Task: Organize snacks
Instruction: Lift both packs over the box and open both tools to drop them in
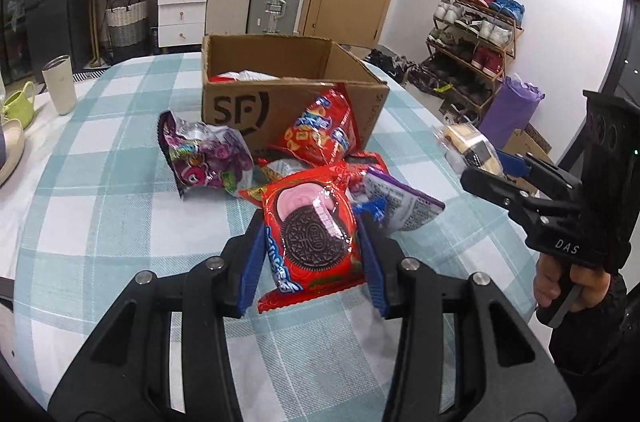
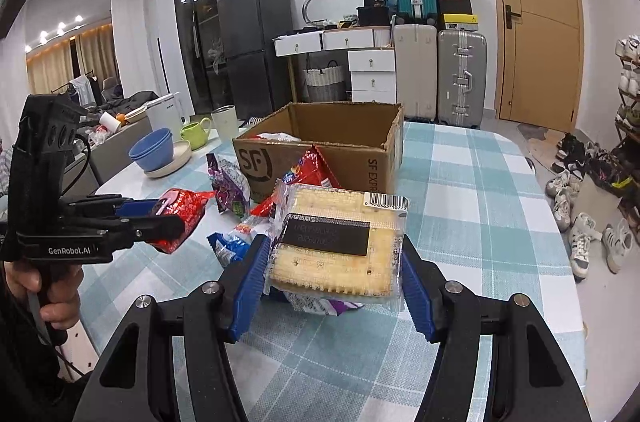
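My left gripper (image 1: 311, 246) is shut on a red Oreo packet (image 1: 312, 238) and holds it above the checked tablecloth; it also shows in the right wrist view (image 2: 160, 218). My right gripper (image 2: 334, 258) is shut on a clear pack of pale crackers (image 2: 336, 242), also seen at the right of the left wrist view (image 1: 474, 150). An open SF cardboard box (image 1: 236, 102) stands beyond, with packets inside. A red packet (image 1: 320, 130) leans on its front. A purple packet (image 1: 204, 158) and several other snacks lie in front of it.
A cream tumbler (image 1: 60, 84), a green mug (image 1: 20, 102), blue bowls (image 2: 154, 148) and a plate stand at the table's left. The table's right edge (image 2: 560, 222) drops to a floor with shoes. Suitcases and drawers stand behind.
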`<action>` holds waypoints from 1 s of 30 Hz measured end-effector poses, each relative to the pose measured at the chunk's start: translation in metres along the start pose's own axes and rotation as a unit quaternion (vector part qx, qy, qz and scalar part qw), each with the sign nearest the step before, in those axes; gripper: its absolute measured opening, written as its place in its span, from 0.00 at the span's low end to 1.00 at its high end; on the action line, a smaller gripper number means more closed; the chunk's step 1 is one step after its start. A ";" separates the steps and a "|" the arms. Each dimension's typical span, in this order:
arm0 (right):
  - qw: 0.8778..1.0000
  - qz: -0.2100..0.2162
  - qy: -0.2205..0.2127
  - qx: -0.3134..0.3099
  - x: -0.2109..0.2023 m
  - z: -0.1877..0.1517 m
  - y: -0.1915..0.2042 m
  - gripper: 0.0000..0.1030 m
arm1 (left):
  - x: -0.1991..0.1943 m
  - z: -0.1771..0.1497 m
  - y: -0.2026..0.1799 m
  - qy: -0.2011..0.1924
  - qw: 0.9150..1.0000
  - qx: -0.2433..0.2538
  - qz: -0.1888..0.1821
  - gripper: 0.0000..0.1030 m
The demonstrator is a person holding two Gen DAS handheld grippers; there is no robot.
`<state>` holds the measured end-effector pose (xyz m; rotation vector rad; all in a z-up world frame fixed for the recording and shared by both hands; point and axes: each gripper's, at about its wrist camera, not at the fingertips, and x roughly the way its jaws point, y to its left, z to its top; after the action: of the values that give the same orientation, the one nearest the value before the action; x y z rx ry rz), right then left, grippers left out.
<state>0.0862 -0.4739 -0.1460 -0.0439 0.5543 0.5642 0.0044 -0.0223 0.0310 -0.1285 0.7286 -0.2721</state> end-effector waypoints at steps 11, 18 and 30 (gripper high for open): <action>1.000 -0.011 -0.013 0.002 0.005 0.032 0.000 0.61 | -0.002 0.042 0.012 -0.032 0.999 0.000 0.031 0.40; 1.000 -0.010 -0.018 0.005 0.021 0.058 -0.001 0.61 | 0.002 0.069 0.020 -0.047 0.998 -0.006 0.038 0.40; 1.000 -0.010 -0.014 -0.003 0.055 0.084 -0.004 0.61 | 0.044 0.105 0.032 -0.038 0.998 -0.004 0.049 0.40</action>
<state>0.1680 -0.4345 -0.1032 -0.0477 0.5242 0.5463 0.1126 -0.0018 0.0742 -0.1101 0.6577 -0.1692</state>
